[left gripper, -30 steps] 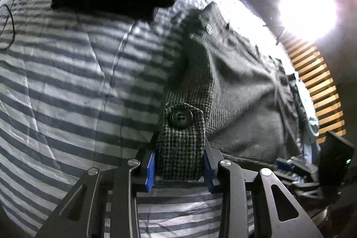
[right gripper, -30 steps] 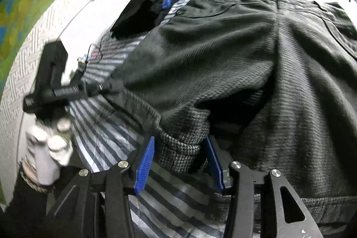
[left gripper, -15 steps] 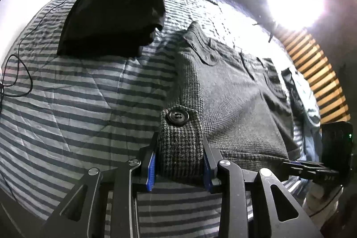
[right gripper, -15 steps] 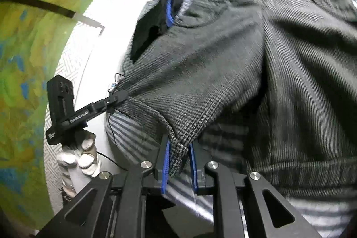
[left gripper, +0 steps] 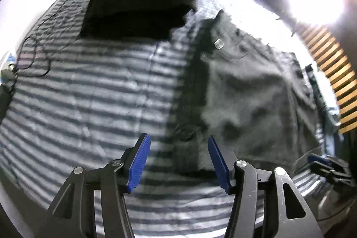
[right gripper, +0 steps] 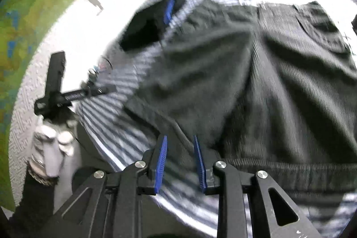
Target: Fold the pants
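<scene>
Your grey pants (left gripper: 250, 90) lay just ahead, frame right; left gripper (left gripper: 178, 160) gaped wide, empty. Right gripper (right gripper: 179, 162) stood parted, gripping nothing, over the waistband.

Left wrist view: low over the grey-and-white striped bed (left gripper: 93, 93), facing along it toward the headboard wall. Right wrist view: close above the dark grey woven pants (right gripper: 256, 86). Both share pants (left gripper: 250, 90), bed (right gripper: 107, 113), folded black garment (left gripper: 138, 8) (right gripper: 142, 32).

The left gripper (left gripper: 178, 157) has its jaws spread wide and empty, the right gripper (right gripper: 179, 155) is parted too, and a gloved hand (right gripper: 52, 139) shows at eight o'clock.
</scene>
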Demonstrator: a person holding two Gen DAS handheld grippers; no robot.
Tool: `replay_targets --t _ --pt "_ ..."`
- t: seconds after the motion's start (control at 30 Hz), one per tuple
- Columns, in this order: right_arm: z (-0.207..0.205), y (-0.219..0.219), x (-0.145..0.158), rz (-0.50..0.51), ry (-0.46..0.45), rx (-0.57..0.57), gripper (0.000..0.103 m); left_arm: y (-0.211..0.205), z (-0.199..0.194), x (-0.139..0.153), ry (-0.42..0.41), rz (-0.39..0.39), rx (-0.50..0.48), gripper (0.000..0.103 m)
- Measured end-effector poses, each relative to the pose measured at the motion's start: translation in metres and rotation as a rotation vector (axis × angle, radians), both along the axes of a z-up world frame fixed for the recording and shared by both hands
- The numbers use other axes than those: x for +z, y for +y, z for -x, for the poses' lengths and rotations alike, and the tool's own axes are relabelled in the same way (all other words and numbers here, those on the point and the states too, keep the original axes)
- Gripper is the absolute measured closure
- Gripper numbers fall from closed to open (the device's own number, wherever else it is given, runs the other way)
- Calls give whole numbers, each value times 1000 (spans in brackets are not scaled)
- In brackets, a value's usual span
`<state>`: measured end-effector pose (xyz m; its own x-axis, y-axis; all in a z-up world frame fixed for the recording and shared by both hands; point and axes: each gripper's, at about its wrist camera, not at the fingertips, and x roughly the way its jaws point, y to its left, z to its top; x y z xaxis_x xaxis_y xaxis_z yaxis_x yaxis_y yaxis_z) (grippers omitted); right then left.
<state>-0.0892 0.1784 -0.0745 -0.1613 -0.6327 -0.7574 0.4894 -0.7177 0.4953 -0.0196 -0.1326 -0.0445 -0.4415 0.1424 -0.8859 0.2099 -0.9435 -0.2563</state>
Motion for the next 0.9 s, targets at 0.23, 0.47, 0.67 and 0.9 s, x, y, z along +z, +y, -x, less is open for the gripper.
replay_targets --t 0.23,0.47,0.67,0.9 --pt "8 -32 -40 -3 -37 -7 79 40 30 -25 -13 -28 -98 45" --pt "-11 -22 -61 25 -75 8 79 63 25 -57 -71 211 -153 45" --pt "-33 65 -13 136 13 -65 77 103 0 -14 16 386 -227 42" --pt "-36 211 -2 125 43 -368 76 222 -16 32 124 301 -433 28"
